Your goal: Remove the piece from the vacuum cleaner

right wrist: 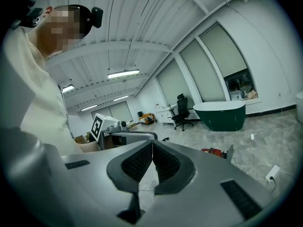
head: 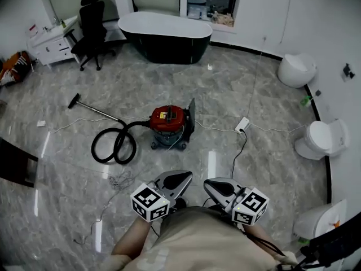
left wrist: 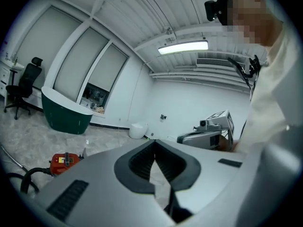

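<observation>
1. Left hand-held gripper [head: 179, 179] and right hand-held gripper [head: 211, 183] are both up near the person's waist. Each has its jaws closed together with nothing between them.
2. The vacuum cleaner [head: 168, 124] is ahead on the floor [head: 62, 168], well apart from both grippers. It is a red-topped canister standing upright.
3. The black hose [head: 113, 145] lies in a loop left of the canister. It leads to a thin tube [head: 97, 110] that ends in a floor nozzle [head: 73, 100].
4. Which piece should come off can't be told; the nozzle or the tube seems likely.
5. Handling guess: the tube is stiff, smooth and probably slippery, so grip it near a joint. The hose is soft and springy, so a poor place to grip. The nozzle is light plastic on what is probably a push fit needing a twist and pull. The canister may shift, so brace it with the other gripper.
6. A dark bathtub [head: 166, 35] and an office chair [head: 93, 27] stand by the far wall.
</observation>
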Demonstrator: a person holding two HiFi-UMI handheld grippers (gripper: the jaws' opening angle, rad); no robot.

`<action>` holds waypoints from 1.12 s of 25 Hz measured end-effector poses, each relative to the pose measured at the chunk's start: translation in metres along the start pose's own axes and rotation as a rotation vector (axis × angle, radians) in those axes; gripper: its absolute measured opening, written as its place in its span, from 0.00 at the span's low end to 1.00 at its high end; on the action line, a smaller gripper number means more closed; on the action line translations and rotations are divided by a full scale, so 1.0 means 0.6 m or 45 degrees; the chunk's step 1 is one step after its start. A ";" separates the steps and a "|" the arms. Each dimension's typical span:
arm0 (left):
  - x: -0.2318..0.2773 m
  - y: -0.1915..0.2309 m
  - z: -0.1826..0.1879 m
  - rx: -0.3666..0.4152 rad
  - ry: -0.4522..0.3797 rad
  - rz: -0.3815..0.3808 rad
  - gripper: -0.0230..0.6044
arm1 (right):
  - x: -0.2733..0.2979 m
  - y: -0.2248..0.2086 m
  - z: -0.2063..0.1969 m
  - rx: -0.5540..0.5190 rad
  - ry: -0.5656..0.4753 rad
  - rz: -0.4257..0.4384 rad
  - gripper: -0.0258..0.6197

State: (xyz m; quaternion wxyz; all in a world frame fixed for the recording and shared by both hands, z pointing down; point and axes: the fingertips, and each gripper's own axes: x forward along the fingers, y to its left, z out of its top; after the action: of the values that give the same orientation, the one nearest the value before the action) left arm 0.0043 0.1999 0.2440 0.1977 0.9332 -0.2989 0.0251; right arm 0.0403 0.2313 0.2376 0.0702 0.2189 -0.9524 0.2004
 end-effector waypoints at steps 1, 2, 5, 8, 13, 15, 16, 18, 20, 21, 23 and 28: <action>-0.010 0.008 0.002 -0.001 -0.008 0.015 0.04 | 0.014 0.006 -0.001 -0.012 0.017 0.017 0.04; -0.018 0.015 0.005 -0.004 -0.017 0.030 0.04 | 0.026 0.010 0.000 -0.019 0.030 0.034 0.04; -0.037 0.028 0.007 -0.021 -0.027 0.076 0.04 | 0.051 0.015 0.003 -0.016 0.050 0.090 0.04; -0.049 0.042 -0.006 -0.037 -0.006 0.119 0.04 | 0.065 0.009 -0.001 0.009 0.053 0.121 0.04; -0.037 0.065 -0.003 -0.037 0.004 0.172 0.04 | 0.070 -0.032 0.011 0.067 0.023 0.147 0.04; -0.022 0.076 -0.001 -0.031 0.012 0.193 0.04 | 0.070 -0.051 0.013 0.054 0.029 0.162 0.04; -0.013 0.083 0.000 -0.028 0.018 0.205 0.04 | 0.071 -0.061 0.014 0.038 0.038 0.171 0.04; 0.011 0.099 0.006 -0.037 0.029 0.231 0.04 | 0.072 -0.088 0.020 0.009 0.057 0.184 0.04; 0.046 0.110 0.014 -0.051 0.036 0.243 0.04 | 0.068 -0.129 0.032 0.018 0.063 0.196 0.04; 0.066 0.114 0.020 -0.050 0.040 0.243 0.04 | 0.066 -0.152 0.039 0.038 0.059 0.206 0.04; 0.110 0.126 0.031 -0.032 0.057 0.243 0.04 | 0.065 -0.200 0.054 0.101 0.035 0.238 0.04; 0.215 0.146 0.054 -0.004 0.101 0.227 0.04 | 0.048 -0.298 0.087 0.338 -0.058 0.346 0.04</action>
State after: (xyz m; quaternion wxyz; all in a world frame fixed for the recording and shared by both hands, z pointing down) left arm 0.0582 0.0517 0.2668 0.2079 0.9009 -0.3728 0.0791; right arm 0.0917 0.0511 0.2595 -0.0086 0.0999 -0.9397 0.3270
